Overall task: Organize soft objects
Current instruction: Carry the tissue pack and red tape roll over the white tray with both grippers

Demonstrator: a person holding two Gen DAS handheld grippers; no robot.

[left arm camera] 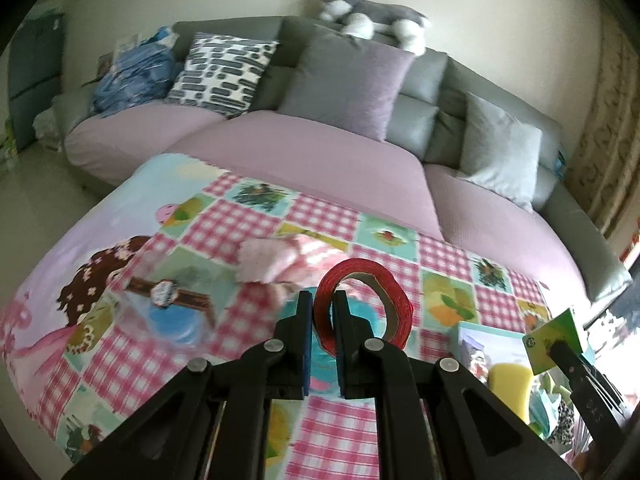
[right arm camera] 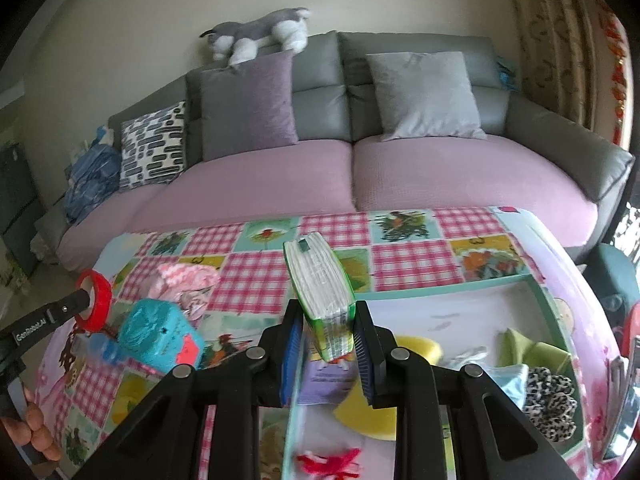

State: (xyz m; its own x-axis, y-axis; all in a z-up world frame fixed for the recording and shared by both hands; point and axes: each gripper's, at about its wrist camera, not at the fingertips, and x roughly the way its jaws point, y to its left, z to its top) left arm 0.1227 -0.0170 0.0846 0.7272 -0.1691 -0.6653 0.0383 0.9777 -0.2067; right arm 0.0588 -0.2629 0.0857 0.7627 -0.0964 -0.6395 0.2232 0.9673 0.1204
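My left gripper (left arm camera: 323, 300) pinches a red ribbon roll (left arm camera: 362, 304); my right gripper (right arm camera: 329, 330) clamps a green-edged tissue pack (right arm camera: 320, 280) above the white tray (right arm camera: 540, 280).

"GenRobot.AI" printed on left gripper (right arm camera: 86, 300) arm; other labels too blurred.

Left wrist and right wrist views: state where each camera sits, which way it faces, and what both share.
Left wrist: sits on the left gripper, facing forward over the patterned table toward the sofa; its fingers pinch a red tape roll; the right gripper's tip shows at the far right edge.
Right wrist: sits on the right gripper, facing the same sofa; its fingers clamp a green tissue pack above a tray; the person's left hand shows lower left.
Shared: sofa, plush husky, table, tape roll, tissue pack.
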